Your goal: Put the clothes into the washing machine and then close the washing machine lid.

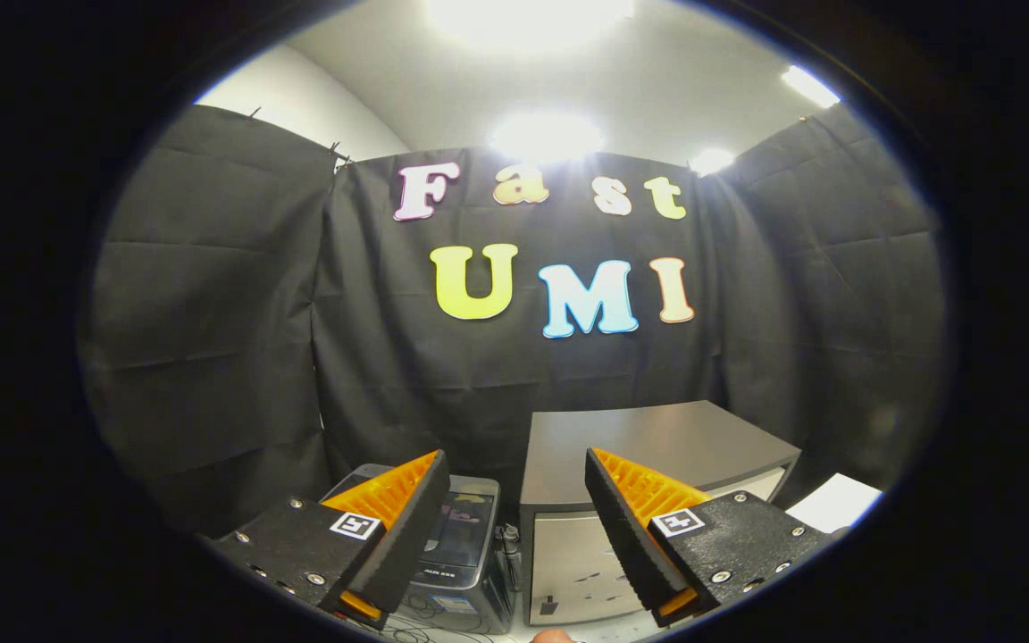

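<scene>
Tongs [514, 500] gape above washing machine [461, 554].

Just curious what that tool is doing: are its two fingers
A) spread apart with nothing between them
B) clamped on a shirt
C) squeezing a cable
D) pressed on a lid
A: the fingers stand wide apart, holding nothing; through the gap you see the small washer and a grey cabinet beyond.

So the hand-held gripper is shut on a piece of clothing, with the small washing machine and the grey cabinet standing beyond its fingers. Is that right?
Not quite. In the gripper view the hand-held gripper is open and holds nothing; its fingers stand wide apart, with no clothing between them. The rest holds: the small washing machine and the grey cabinet stand beyond the fingers.
</scene>
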